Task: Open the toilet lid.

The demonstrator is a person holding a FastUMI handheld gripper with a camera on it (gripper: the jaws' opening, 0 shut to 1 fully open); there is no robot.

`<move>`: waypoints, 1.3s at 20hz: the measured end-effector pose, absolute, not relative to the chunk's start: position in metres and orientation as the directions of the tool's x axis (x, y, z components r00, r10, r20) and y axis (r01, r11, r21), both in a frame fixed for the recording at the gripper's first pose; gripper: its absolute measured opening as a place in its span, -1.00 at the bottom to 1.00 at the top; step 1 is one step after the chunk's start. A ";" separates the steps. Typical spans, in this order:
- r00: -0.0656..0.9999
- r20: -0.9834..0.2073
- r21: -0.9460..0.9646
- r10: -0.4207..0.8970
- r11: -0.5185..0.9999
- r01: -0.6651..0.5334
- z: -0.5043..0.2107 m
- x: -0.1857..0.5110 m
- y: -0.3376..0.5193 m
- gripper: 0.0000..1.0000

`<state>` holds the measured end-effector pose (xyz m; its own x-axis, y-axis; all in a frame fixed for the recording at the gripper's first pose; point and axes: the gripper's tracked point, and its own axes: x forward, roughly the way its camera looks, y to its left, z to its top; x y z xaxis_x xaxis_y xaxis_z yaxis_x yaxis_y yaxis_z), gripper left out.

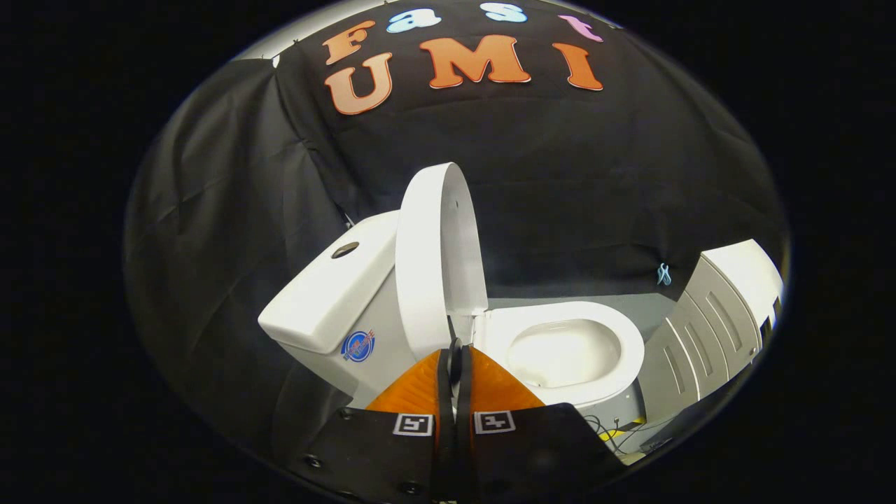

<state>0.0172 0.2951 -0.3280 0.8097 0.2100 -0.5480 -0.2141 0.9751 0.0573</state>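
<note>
The toilet (448, 329) stands just ahead of the gripper (455, 350), against the black cloth wall (560, 196). Its tank (329, 294) sits ahead and to the left of the fingers, with 1 round flush button (345, 250) on top and a blue sticker (358, 346) on its side. The lid (434, 259) is raised, standing nearly upright straight beyond the fingertips, close to the tank. The seat (567, 346) and open bowl lie ahead to the right. Further right is a grey panelled cabinet (700, 329). The gripper's 2 fingers are pressed together with nothing between them, tips near the lid's lower edge; contact cannot be told.
</note>
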 end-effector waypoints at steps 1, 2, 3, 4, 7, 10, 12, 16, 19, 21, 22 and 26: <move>0.809 -0.548 0.056 0.213 0.974 -0.219 -0.329 0.016 0.300 -0.84; 0.808 -0.547 0.056 0.217 0.973 -0.224 -0.330 0.016 0.305 -0.85; 0.808 -0.547 0.054 0.220 0.972 -0.229 -0.330 0.016 0.309 -0.84; 0.807 -0.547 0.052 0.222 0.971 -0.232 -0.331 0.015 0.312 -0.84; 0.806 -0.546 0.046 0.229 0.969 -0.244 -0.333 0.014 0.324 -0.84; 0.804 -0.545 0.032 0.236 0.965 -0.261 -0.335 0.012 0.336 -0.84; 0.804 -0.544 0.021 0.240 0.962 -0.273 -0.336 0.011 0.343 -0.84; 0.809 -0.536 -0.010 0.240 0.957 -0.290 -0.339 0.009 0.356 -0.84; 0.808 -0.532 -0.017 0.252 0.952 -0.307 -0.340 0.009 0.363 -0.84; 0.810 -0.528 -0.026 0.255 0.949 -0.315 -0.340 0.009 0.364 -0.84; 0.813 -0.525 -0.038 0.253 0.947 -0.319 -0.340 0.009 0.365 -0.84; 0.833 -0.499 -0.063 0.238 0.949 -0.309 -0.337 0.010 0.359 -0.83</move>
